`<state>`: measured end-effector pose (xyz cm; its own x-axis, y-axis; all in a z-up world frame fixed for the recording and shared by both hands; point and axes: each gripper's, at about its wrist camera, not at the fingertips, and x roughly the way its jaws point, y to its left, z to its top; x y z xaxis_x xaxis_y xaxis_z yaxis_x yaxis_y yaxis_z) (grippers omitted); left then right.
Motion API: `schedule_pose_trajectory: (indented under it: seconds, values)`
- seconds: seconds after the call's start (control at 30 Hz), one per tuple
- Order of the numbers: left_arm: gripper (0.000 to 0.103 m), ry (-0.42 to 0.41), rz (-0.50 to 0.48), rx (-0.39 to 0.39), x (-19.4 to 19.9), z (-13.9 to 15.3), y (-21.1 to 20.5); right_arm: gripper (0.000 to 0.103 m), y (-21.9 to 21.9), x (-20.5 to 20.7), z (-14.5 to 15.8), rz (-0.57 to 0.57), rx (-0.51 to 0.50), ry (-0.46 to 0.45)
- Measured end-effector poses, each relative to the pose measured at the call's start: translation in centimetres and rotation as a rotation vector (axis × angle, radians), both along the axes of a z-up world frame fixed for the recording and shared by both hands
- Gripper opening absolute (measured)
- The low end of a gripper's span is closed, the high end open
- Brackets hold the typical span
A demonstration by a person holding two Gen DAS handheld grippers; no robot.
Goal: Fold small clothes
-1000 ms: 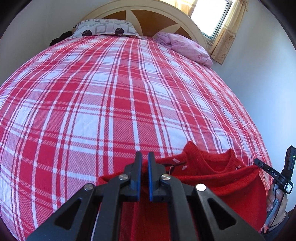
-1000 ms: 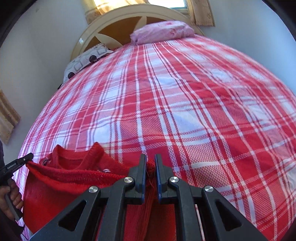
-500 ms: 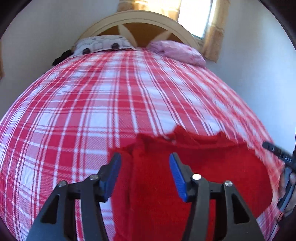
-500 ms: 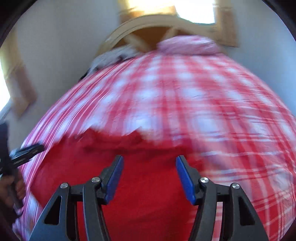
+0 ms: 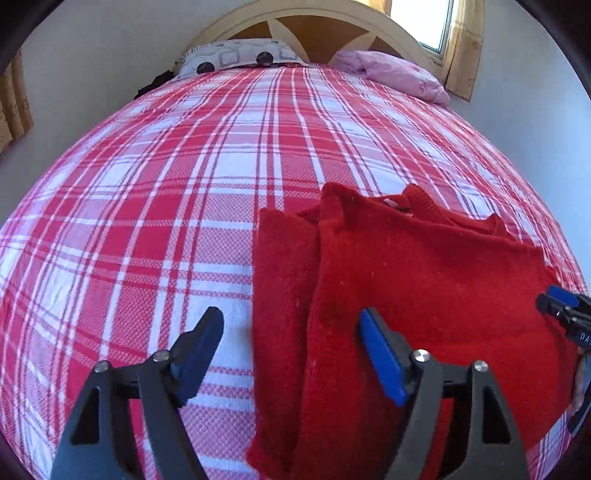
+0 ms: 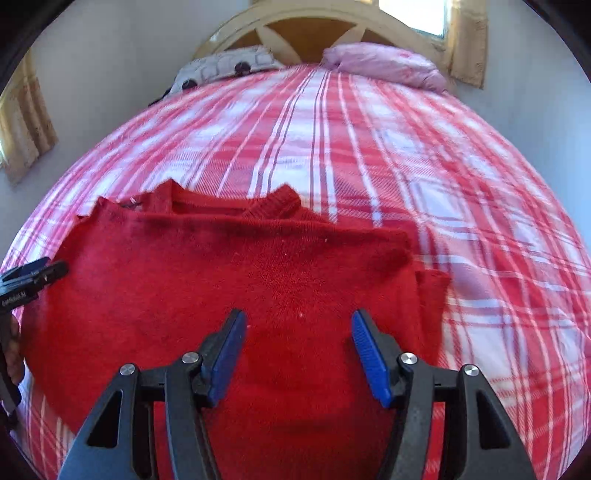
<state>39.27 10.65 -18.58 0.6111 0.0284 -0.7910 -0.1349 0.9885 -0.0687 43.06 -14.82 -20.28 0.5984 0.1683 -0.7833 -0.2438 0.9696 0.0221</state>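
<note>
A small red knitted sweater (image 5: 406,280) lies flat and folded on the red and white plaid bed cover; it also shows in the right wrist view (image 6: 229,280). Its collar points toward the headboard. My left gripper (image 5: 291,347) is open and empty, hovering over the sweater's left edge. My right gripper (image 6: 297,343) is open and empty above the sweater's near middle. The right gripper's tip shows at the right edge of the left wrist view (image 5: 565,310), and the left gripper's tip shows at the left edge of the right wrist view (image 6: 33,277).
The plaid bed cover (image 5: 184,192) stretches far ahead. A patterned pillow (image 5: 236,59) and a pink pillow (image 5: 395,74) lie by the wooden headboard (image 5: 314,26). Walls stand on both sides, with a curtained window (image 5: 436,22) at the back right.
Both grippers were shut on the sweater's edge and held it up; they opened and let it drop flat on the bed, then drew back a little.
</note>
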Motion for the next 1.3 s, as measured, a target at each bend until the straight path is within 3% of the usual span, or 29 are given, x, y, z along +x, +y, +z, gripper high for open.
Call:
schedule_pose_trajectory:
  seconds: [0.2, 0.4, 0.63, 0.87, 1.07, 1.2, 1.3]
  values:
    - [0.079, -0.022, 0.001, -0.003, -3.0, 1.2, 0.2, 0.061, -0.3, -5.3, 2.6, 0.061, 0.020, -0.084]
    - [0.079, -0.021, 0.014, 0.019, -3.7, 0.7, 0.4, 0.061, 2.7, -9.0, 1.7, 0.178, -0.037, -0.093]
    - [0.086, -0.015, 0.022, 0.005, -3.6, 0.2, 0.9, 0.063, 3.2, -8.9, -1.6, 0.147, -0.025, -0.039]
    - [0.087, -0.017, 0.023, -0.027, -4.2, 0.3, 1.4, 0.064, 3.0, -9.4, -1.8, 0.134, -0.036, -0.045]
    - [0.087, -0.048, 0.011, -0.028, -7.2, 1.6, 1.8, 0.066, 3.0, -9.8, -2.0, 0.125, -0.049, -0.063]
    - [0.092, -0.014, 0.025, -0.034, -8.2, 0.0, 2.9, 0.069, 3.3, -10.1, -2.2, 0.123, -0.073, -0.075]
    - [0.101, -0.009, 0.050, -0.076, -8.2, -1.2, 3.7, 0.070, 3.3, -10.2, -2.3, 0.119, -0.084, -0.082]
